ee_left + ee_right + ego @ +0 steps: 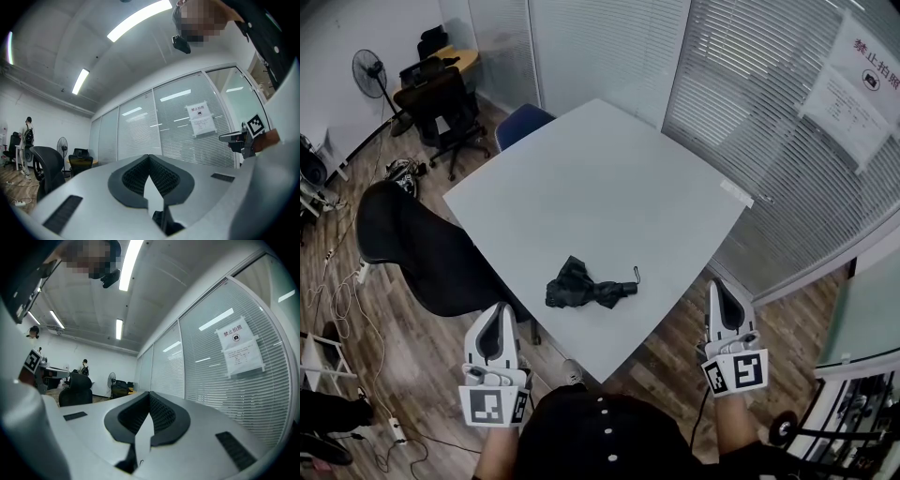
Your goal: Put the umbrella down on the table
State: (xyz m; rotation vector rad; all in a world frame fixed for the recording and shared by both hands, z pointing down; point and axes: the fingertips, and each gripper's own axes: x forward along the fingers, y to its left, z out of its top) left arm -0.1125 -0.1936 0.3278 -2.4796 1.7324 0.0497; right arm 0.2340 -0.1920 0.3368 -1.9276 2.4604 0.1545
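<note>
A folded black umbrella (586,286) lies on the white table (609,187), near its front corner, with its strap end toward the right. My left gripper (496,321) hangs off the table's front left edge, jaws shut and empty. On the other side, off the front right edge, my right gripper (724,305) is shut too, with nothing in it. Both point level toward the table and neither touches the umbrella. In the left gripper view the fingertips (149,158) meet; in the right gripper view the fingertips (149,394) meet as well.
A black office chair (422,248) stands at the table's left edge, and a blue chair (521,122) at its far corner. Glass walls with blinds (759,112) run behind and to the right. Cables and a power strip (394,429) lie on the wooden floor at left.
</note>
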